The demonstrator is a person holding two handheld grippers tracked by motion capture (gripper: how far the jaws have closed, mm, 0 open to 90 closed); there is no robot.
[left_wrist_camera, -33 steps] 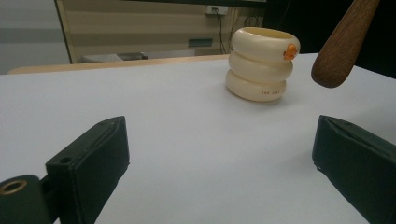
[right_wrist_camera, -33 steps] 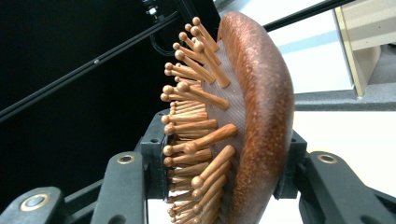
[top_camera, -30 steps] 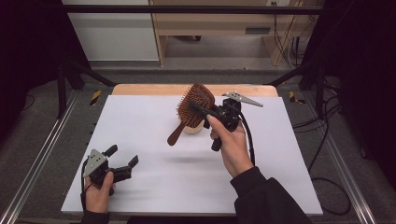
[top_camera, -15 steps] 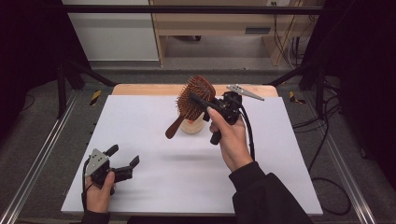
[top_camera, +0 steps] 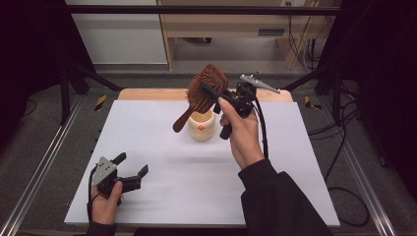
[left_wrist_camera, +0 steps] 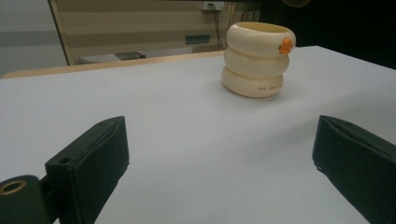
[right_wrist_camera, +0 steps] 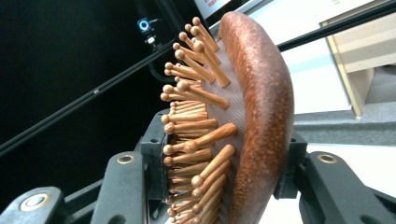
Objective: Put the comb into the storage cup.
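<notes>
My right gripper [top_camera: 210,92] is shut on the head of a brown wooden hairbrush [top_camera: 205,90], held in the air above the far middle of the table. The brush handle slants down to the left, its tip near the rim of a cream ringed cup [top_camera: 201,125] with an orange spot. In the right gripper view the hairbrush [right_wrist_camera: 261,121] fills the space between my jaws, bristles to the left and its back to the right. My left gripper [top_camera: 132,167] rests open at the near left of the white table [top_camera: 162,167], nothing between its jaws. The cup [left_wrist_camera: 258,59] stands ahead of it.
A wooden strip [top_camera: 147,94] runs along the table's far edge. Metal frame rails [top_camera: 44,157] flank the table, and cables [top_camera: 339,147] hang at the right. A wooden cabinet [top_camera: 221,24] stands behind.
My right gripper has risen with the hairbrush and drifted slightly back, uncovering the cup beneath. The left gripper has kept still.
</notes>
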